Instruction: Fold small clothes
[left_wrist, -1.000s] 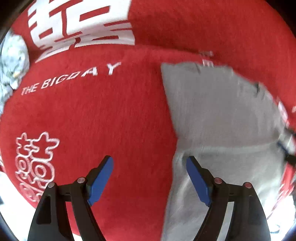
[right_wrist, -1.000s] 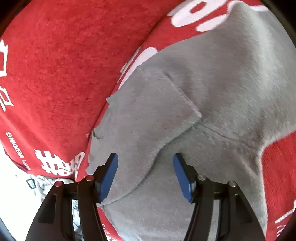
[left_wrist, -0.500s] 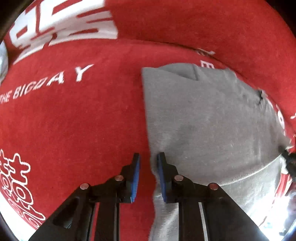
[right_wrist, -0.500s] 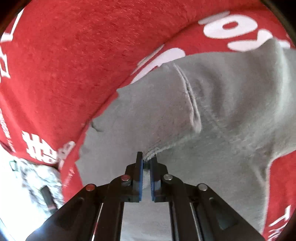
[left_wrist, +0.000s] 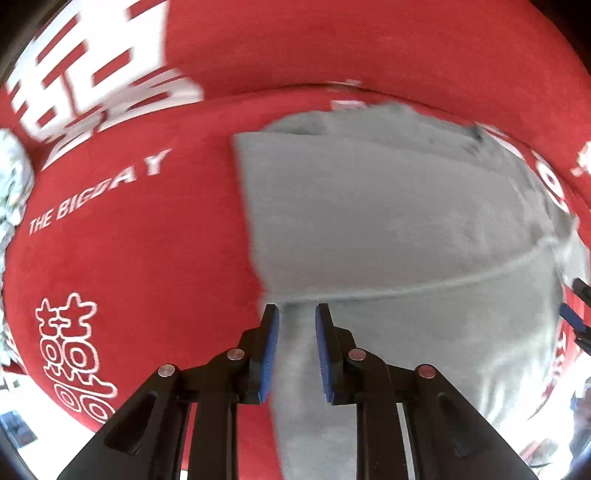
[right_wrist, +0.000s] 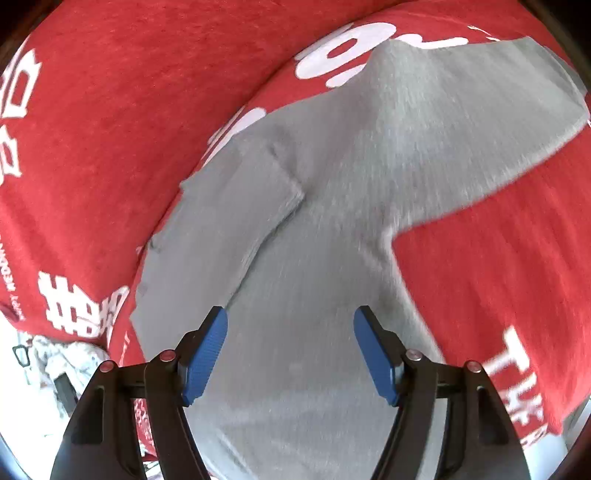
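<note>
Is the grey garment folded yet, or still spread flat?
Partly folded. In the right wrist view a flap lies doubled over the grey garment, while one part still stretches out flat on the red cloth.

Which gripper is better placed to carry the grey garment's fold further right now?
Left. The left gripper has its jaws nearly shut with a band of the grey garment between them. The right gripper has just been opening, its jaws wide above the cloth, gripping nothing on the red blanket.

Grey garment (right_wrist: 332, 221) — sleeve folded in — on red cloth.
</note>
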